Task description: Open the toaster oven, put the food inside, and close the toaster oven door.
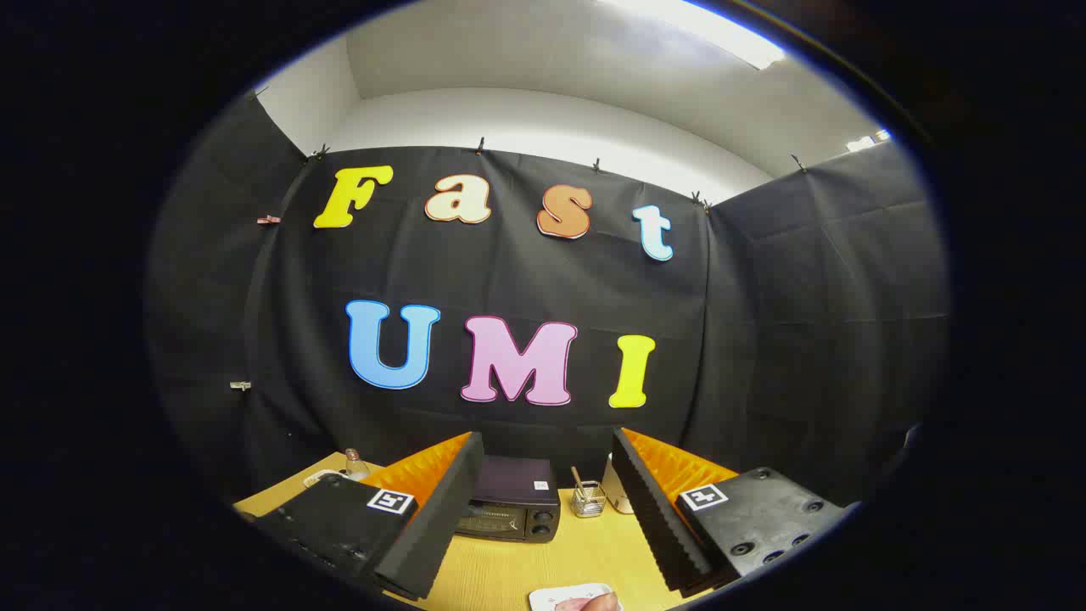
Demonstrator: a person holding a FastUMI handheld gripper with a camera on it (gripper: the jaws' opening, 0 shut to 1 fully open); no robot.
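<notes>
Yellow wood-grain counter (509, 568) carries the small black toaster oven (512, 501) at its far end, beyond the fingers, its door seemingly shut. Nothing of the task looks done yet. The claw (543, 518) hangs spread wide and empty. A pinkish piece of food (585, 604) rests on a white plate (551, 597) just below the fingers, waiting; opening comes first.

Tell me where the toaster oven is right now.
In the gripper view the toaster oven stands on the table beyond the open jaws, beside a wire basket, against the black cloth wall.
</notes>
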